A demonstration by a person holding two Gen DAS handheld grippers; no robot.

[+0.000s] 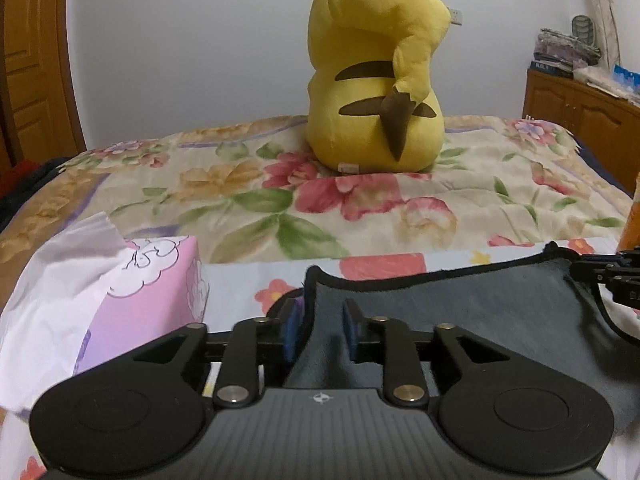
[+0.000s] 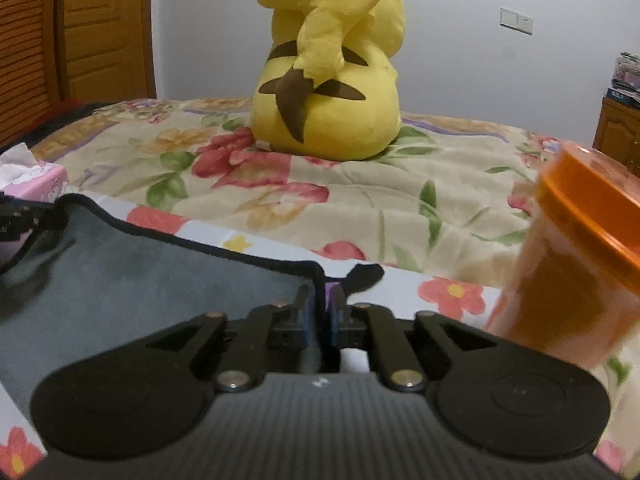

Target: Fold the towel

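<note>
A dark grey towel (image 1: 460, 312) with a black hem lies on a white flowered cloth. My left gripper (image 1: 318, 320) is shut on the towel's left corner, its blue pads pinching the fabric. My right gripper (image 2: 322, 312) is shut on the towel's right corner, and the towel (image 2: 140, 280) spreads to its left. The towel edge runs taut between the two grippers. The right gripper also shows at the right edge of the left wrist view (image 1: 608, 276). Both corners are held slightly raised.
A pink tissue box (image 1: 148, 292) with white tissue sticking out stands left of the left gripper. An orange-lidded jar (image 2: 580, 260) stands close right of the right gripper. A yellow Pikachu plush (image 1: 376, 80) sits further back on the floral quilt (image 1: 480, 184). A wooden cabinet (image 1: 580, 108) is far right.
</note>
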